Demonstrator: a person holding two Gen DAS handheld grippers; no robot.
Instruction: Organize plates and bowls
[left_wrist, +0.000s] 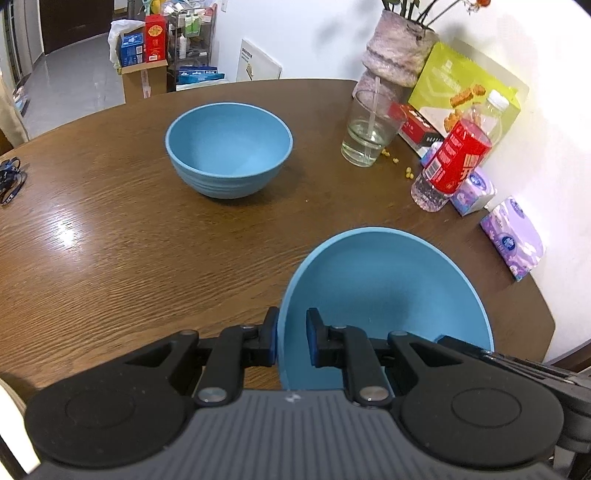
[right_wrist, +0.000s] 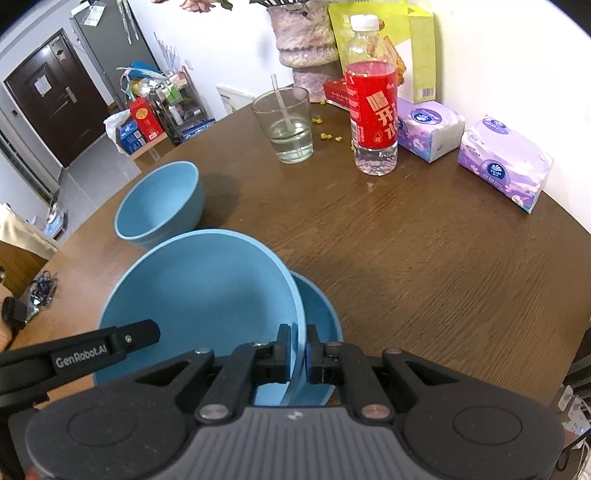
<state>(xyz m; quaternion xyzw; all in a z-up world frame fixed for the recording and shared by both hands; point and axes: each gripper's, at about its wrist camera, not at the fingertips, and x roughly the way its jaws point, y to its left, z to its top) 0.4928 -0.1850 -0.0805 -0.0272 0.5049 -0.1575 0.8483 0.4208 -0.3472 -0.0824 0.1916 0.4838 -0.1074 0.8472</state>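
Blue plastic fills the near part of both wrist views: a large bowl (left_wrist: 388, 306) is pinched by its rim from two sides. The left gripper (left_wrist: 291, 341) has the bowl's left rim between its pads, one finger outside the wall and one inside. The right gripper (right_wrist: 297, 354) clamps the right rim the same way, its jaws drawn narrow on the thin wall. In the right view a second blue rim (right_wrist: 321, 306) shows just behind and right of the held bowl; whether the two touch cannot be told. Another blue bowl (left_wrist: 229, 149) stands upright farther off, to the left, on the brown wooden table (left_wrist: 129, 229), well apart from the held one. Bare wood lies open between them and on the left. Along the far right edge stand a glass of water (left_wrist: 367, 133), a red-labelled bottle (right_wrist: 373, 103) and tissue packs (right_wrist: 506, 162).
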